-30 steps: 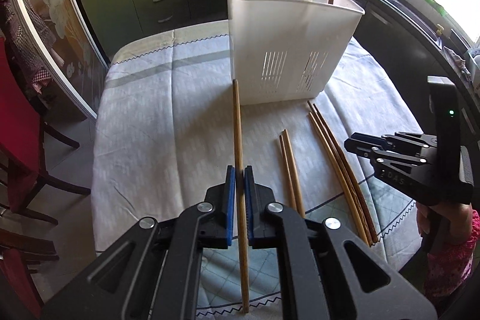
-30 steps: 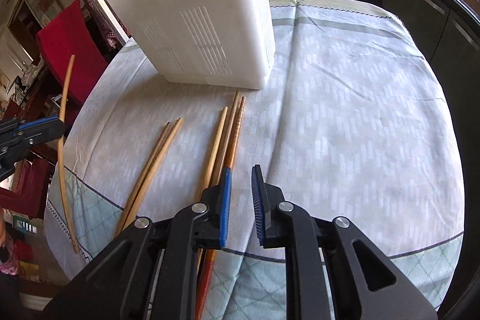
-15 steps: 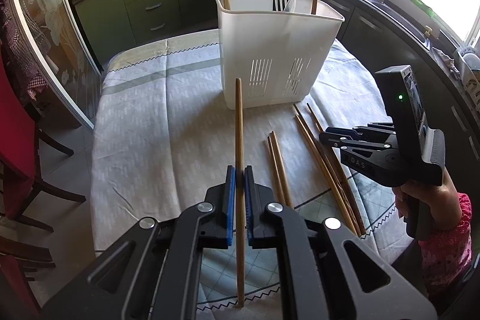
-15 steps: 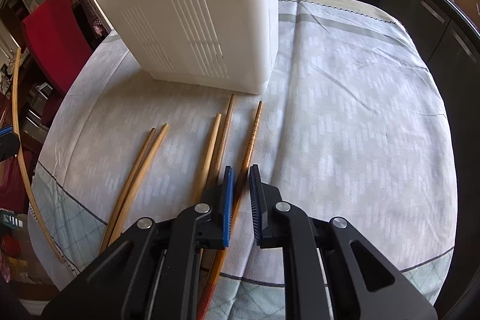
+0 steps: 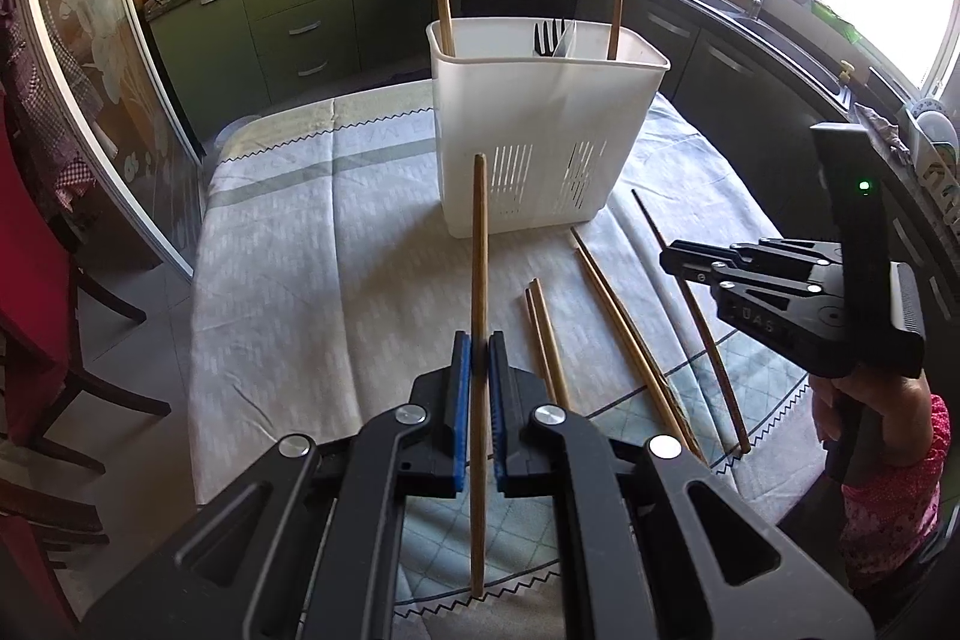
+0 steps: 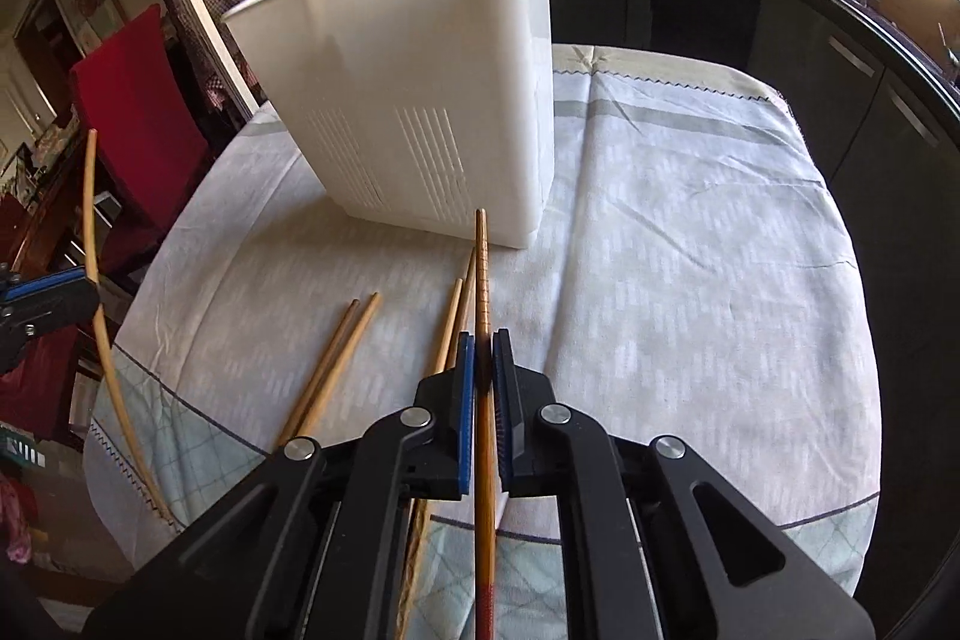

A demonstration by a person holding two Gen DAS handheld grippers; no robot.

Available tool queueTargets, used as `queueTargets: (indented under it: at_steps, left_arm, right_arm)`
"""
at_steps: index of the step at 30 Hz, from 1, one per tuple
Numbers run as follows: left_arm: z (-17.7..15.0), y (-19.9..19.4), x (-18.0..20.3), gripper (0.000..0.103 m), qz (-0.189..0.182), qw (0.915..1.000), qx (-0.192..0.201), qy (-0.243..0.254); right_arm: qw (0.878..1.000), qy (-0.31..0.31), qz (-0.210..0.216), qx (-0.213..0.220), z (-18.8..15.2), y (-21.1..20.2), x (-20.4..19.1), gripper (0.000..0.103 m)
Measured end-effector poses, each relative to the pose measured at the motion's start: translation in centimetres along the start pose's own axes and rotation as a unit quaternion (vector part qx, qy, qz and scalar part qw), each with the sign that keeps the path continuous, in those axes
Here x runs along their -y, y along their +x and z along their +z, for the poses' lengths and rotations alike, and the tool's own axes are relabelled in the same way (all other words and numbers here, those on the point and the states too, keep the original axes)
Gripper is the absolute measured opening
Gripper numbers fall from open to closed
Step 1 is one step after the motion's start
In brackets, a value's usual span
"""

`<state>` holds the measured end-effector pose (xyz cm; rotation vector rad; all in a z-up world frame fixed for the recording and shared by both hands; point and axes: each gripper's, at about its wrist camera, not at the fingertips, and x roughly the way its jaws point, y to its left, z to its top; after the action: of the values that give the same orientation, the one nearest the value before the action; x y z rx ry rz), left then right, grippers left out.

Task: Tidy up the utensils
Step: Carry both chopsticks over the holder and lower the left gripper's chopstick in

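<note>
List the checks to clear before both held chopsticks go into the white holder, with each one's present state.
1. Left gripper shut on a chopstick: ok.
2. Right gripper shut on the ridged chopstick: ok.
3. White holder upright on the tablecloth: ok.
4. Room left in the holder's compartments: cannot tell.
5. All loose chopsticks collected: not ok, four lie on the cloth.
</note>
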<state>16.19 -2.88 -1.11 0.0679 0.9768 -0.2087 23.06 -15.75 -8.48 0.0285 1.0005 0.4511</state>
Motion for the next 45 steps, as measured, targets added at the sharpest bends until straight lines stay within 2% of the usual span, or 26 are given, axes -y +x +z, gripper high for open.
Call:
queueTargets:
  at_steps: [6,10,19,34,39,45]
  left_arm:
    - [0.0,-1.6,0.3,0.006,0.0,0.9999,0.014,0.008]
    - [0.0,-2.3,0.5,0.006,0.001,0.9997,0.02,0.01]
    - [0.2,-3.4,0.6,0.006,-0.006,0.9996,0.027,0.011]
    - [1.4,-4.5,0.9,0.006,-0.021,0.9987,0.044,0.015]
    - [3.0,-6.1,1.5,0.006,-0.027,0.9973,0.065,0.023]
    - [6.8,-9.9,2.4,0.006,-0.024,0.9927,0.113,0.034]
  right_arm:
    - [0.997,-0.001,0.022,0.068,-0.6,-6.6,0.1,0.007]
    - [0.995,-0.01,0.026,0.092,-1.0,-9.7,-0.6,0.007]
    - [0.993,-0.019,0.032,0.11,-1.2,-12.0,-1.6,0.007]
    - [0.99,-0.037,0.046,0.132,1.0,-13.8,-2.9,0.007]
    - [0.987,-0.045,0.048,0.15,2.6,-15.5,-3.5,0.007]
    - [0.981,-0.048,0.043,0.181,5.6,-18.3,-3.7,0.007]
